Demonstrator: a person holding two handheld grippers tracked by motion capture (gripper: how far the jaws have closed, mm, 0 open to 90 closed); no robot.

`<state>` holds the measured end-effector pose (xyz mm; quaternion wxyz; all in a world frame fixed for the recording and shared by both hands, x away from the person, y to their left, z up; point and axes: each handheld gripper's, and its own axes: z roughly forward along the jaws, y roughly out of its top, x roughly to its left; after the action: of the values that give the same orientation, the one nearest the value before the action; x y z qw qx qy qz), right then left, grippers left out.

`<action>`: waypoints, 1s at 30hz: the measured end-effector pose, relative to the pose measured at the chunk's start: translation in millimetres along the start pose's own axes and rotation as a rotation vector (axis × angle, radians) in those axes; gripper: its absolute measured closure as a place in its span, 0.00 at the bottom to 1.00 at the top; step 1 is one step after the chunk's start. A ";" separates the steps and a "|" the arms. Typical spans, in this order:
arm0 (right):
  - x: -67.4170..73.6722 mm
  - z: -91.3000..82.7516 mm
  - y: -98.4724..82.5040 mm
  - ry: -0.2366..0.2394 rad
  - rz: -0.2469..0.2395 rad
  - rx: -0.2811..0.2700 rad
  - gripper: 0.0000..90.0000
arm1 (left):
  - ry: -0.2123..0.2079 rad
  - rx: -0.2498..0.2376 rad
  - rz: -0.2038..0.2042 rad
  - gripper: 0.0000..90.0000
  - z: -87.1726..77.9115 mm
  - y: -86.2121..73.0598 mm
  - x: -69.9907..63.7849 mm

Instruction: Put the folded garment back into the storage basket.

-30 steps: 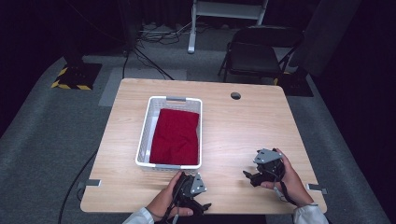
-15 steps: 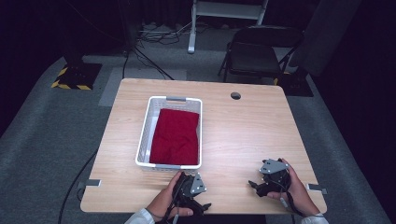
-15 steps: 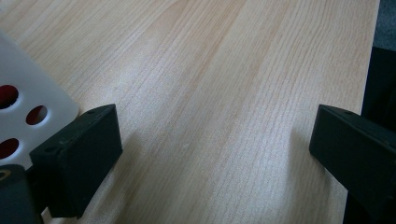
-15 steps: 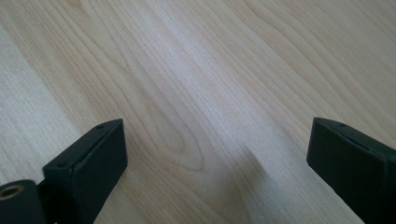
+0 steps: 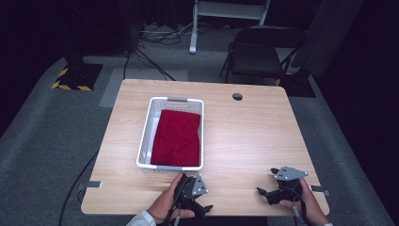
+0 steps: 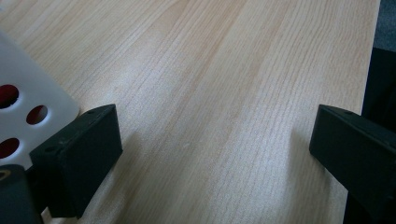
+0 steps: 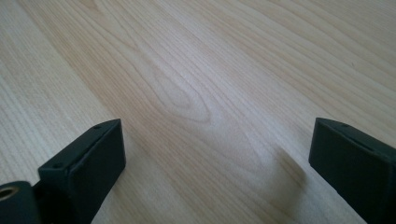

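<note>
Left gripper (image 5: 203, 207): held in the person's left hand (image 5: 165, 203) at the near edge of the table (image 5: 244, 136), just in front of the basket's near wall; jaws spread wide with only bare wood between them in the left gripper view
Right gripper (image 5: 263, 192): held in the right hand (image 5: 306, 207) near the table's near right corner, well apart from the basket; jaws released, wide apart over bare wood grain
White basket (image 5: 147, 136): perforated plastic, standing on the left half of the table; its corner (image 6: 28, 112) shows just beside one left jaw
Red cloth (image 5: 177, 137): lying folded inside the basket, covering most of its floor, touched by neither gripper
</note>
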<state>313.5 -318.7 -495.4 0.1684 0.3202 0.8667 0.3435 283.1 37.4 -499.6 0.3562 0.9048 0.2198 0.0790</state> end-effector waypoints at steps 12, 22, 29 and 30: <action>-8.3 -4.8 -10.6 0.024 0.071 0.006 0.00 | 0.000 0.000 0.000 0.03 0.1 0.0 0.1; -16.7 -14.8 -21.5 -0.008 0.103 0.008 0.00 | -0.001 0.000 0.000 0.03 0.1 0.0 0.1; -16.9 -15.4 -22.2 -0.010 0.108 0.008 0.00 | -0.001 0.002 -0.001 0.03 -0.3 -0.2 -0.2; -16.9 -15.4 -22.2 -0.011 0.108 0.008 0.00 | 0.001 -0.003 -0.004 0.03 0.0 -0.4 -0.5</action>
<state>308.4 -349.9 -498.9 0.1530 0.3688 0.8486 0.3470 282.5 37.5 -499.9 0.3577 0.9037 0.2218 0.0788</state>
